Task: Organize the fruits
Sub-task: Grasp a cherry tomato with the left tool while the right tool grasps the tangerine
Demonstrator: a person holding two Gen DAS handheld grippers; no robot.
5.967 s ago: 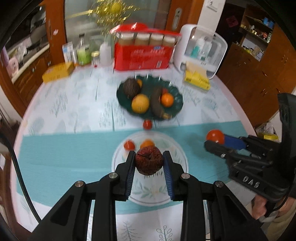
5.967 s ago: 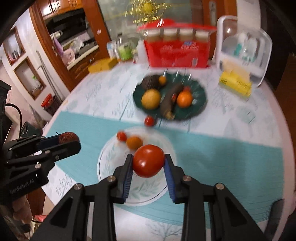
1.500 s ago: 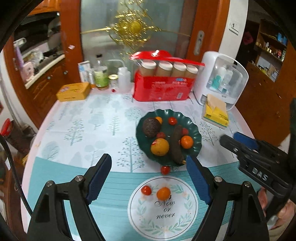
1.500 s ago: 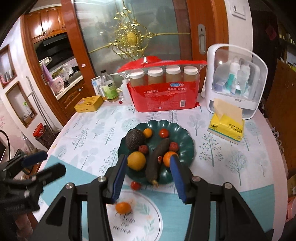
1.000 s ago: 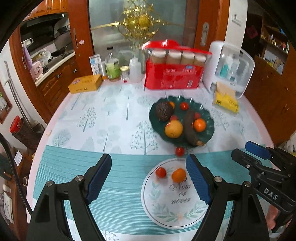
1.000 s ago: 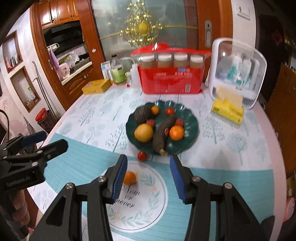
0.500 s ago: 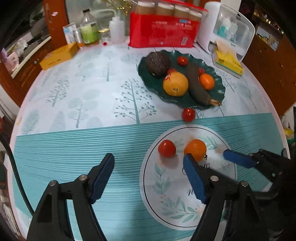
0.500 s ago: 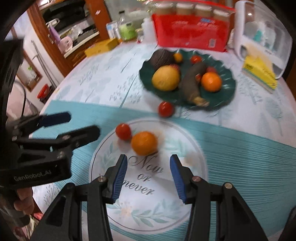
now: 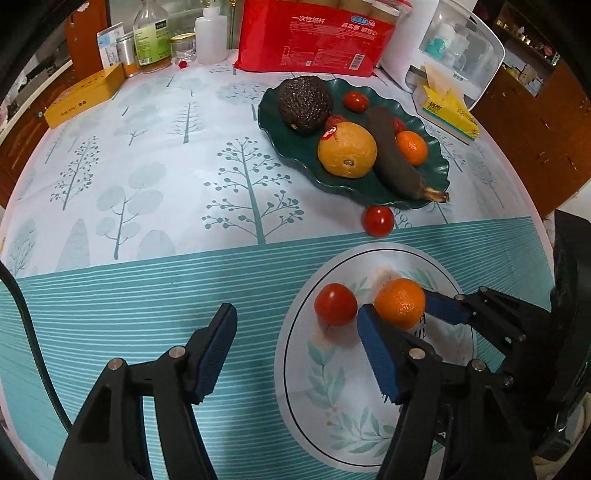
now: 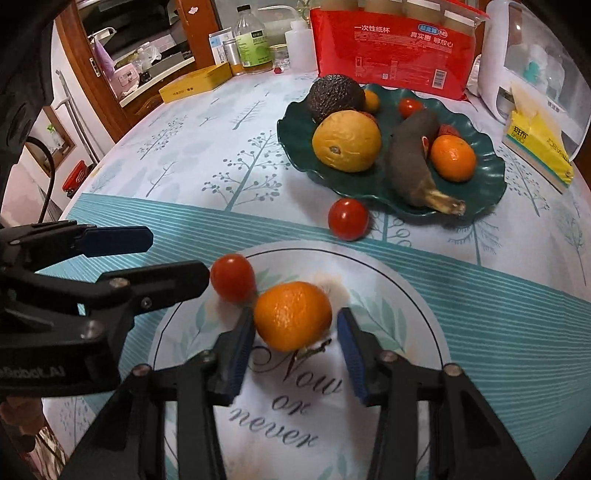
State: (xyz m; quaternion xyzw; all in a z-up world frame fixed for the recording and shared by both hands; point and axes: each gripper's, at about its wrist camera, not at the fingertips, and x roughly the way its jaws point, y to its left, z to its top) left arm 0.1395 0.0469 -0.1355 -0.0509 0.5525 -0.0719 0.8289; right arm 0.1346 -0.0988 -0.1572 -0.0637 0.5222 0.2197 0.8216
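Observation:
A mandarin and a small tomato lie on the white round plate with the words "Now or never". My right gripper is low over that plate with its jaws closing around the mandarin; a thin gap still shows at the right pad. My left gripper is closing with nothing between its pads. The tomato sits just ahead of its right finger, next to the mandarin. Another tomato rests on the cloth beside the green plate.
The green plate holds an avocado, an orange, a dark banana, a mandarin and small red fruits. Behind it stand a red pack of cups, bottles, a white organiser, a yellow tissue box and a yellow carton.
Both grippers have come down to the white plate. The right jaws have narrowed around the mandarin, and the left jaws have narrowed beside the tomato.

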